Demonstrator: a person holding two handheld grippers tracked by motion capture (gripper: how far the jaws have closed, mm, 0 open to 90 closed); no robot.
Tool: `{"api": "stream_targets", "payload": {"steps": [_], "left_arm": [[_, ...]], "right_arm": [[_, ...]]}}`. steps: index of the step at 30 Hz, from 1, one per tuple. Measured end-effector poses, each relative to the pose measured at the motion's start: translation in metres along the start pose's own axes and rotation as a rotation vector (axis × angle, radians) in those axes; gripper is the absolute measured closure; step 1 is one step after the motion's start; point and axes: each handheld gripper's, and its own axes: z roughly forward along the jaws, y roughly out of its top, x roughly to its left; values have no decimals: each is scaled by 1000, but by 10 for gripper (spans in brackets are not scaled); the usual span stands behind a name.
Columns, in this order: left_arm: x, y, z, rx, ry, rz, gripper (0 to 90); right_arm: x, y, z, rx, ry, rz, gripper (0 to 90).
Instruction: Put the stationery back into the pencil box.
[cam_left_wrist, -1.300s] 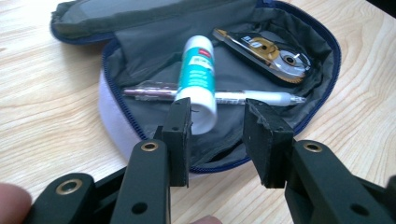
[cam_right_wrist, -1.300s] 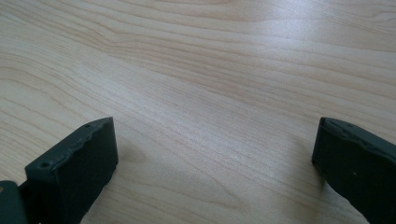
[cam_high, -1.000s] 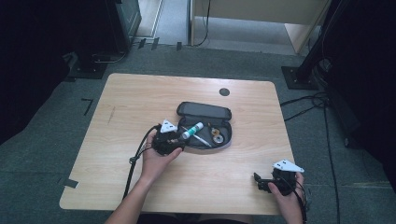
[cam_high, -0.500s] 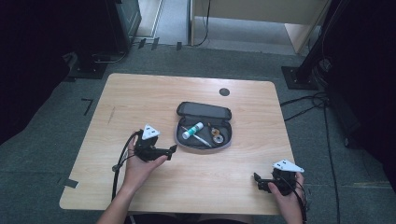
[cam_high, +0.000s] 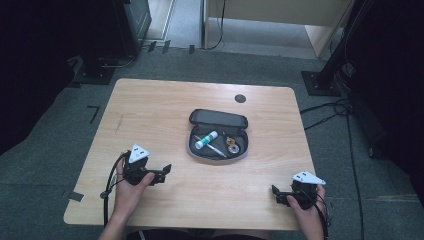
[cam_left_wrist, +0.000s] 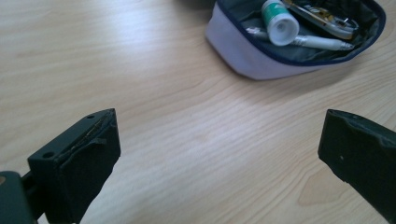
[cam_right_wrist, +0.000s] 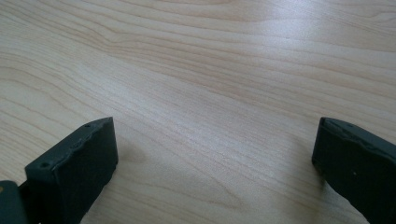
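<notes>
The left gripper (cam_high: 165, 172), black with a grey three-cornered plate on top, has pulled back from the open grey zip-up pencil case (cam_high: 218, 141) and now sits near the left front part of the table, well apart from the case. Its jaws are spread wide with nothing between them. The right gripper (cam_high: 276, 194) has stayed at the right front corner, and its jaws are spread wide and empty too.

The pencil case lies near the middle of the table with its dark lid folded back. Inside lie a small white and green tube (cam_high: 206, 140), a thin white pen (cam_high: 215, 149) and a small round metal thing (cam_high: 233, 148). In the left gripper view the case (cam_left_wrist: 261, 60) shows pale grey sides and a dark blue rim.

The light wooden table (cam_high: 165, 110) has rounded corners and a dark round hole (cam_high: 240, 98) near the back edge. The table stands on a grey carpet floor (cam_high: 45, 160), with black stands and cables around it.
</notes>
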Motion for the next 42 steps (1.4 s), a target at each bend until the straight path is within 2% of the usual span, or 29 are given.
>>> {"api": "stream_targets", "payload": {"steps": [4,9,15,23,29,31,33,34,39,42], "left_arm": [[9,-14,-6,-9,5,-29,0],[18,-26,-14,2,33,-33,0],[26,-39,-23,4,56,-60,0],[41,-55,-33,23,124,-69,0],[58,-70,-42,36,174,-104,0],[63,-73,-45,40,195,-95,0],[67,-75,-47,55,237,-81,0],[69,-77,-47,59,246,-86,0],[74,-83,-49,95,269,-89,0],[77,-83,-49,101,279,-108,0]], "right_arm": [[0,0,0,0,0,0,0],[0,0,0,-1,0,1,0],[0,0,0,0,0,2,0],[0,0,0,0,0,1,0],[0,0,0,0,-1,2,0],[0,0,0,1,-2,7,0],[1,0,0,2,-10,19,0],[1,0,0,3,-15,25,0],[4,0,0,0,-43,49,0],[3,0,0,0,-43,50,0]]}}
